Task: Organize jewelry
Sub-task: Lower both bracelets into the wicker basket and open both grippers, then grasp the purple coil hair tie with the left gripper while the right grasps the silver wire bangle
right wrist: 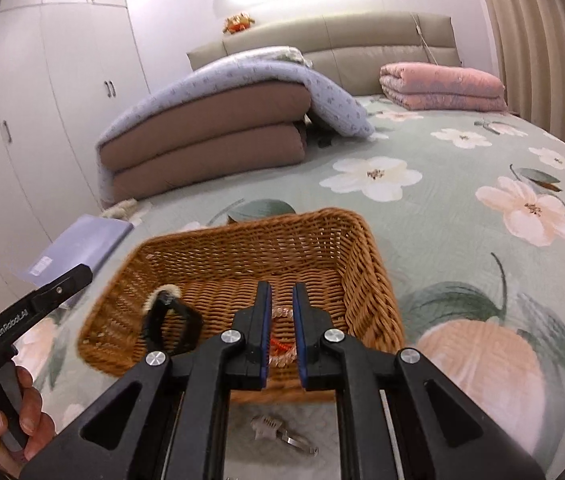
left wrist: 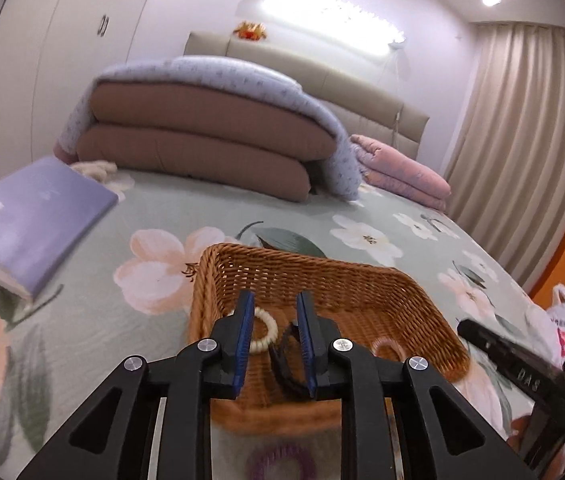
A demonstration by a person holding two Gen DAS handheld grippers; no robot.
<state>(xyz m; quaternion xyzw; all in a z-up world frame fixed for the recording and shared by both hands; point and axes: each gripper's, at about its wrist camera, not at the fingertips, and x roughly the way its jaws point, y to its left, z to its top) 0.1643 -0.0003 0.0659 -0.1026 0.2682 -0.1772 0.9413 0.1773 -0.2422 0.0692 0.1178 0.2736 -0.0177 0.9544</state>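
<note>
A brown wicker basket (left wrist: 362,280) (right wrist: 210,248) sits on the flowered bedspread. Inside it lie a cream bead bracelet (left wrist: 268,330) (right wrist: 166,291) and a black band (left wrist: 282,364) (right wrist: 154,322), and further right a clear pinkish bead bracelet (right wrist: 282,354) (left wrist: 388,346) with an orange piece. My left gripper (left wrist: 274,296) hovers over the basket's near left part, jaws apart, with nothing pressed between the blue pads. My right gripper (right wrist: 282,286) hangs over the clear bracelet, open by a narrow gap. On the spread in front of the basket lie a purple spiral band (left wrist: 282,464) and a silver star clip (right wrist: 278,434).
A lavender book (left wrist: 30,224) (right wrist: 78,248) lies left of the basket. Folded brown and blue quilts (left wrist: 210,140) and a pink quilt (right wrist: 438,84) are stacked towards the headboard. A plastic bag (left wrist: 562,320) is at the right edge. A person's hand (right wrist: 22,412) holds the left gripper's handle.
</note>
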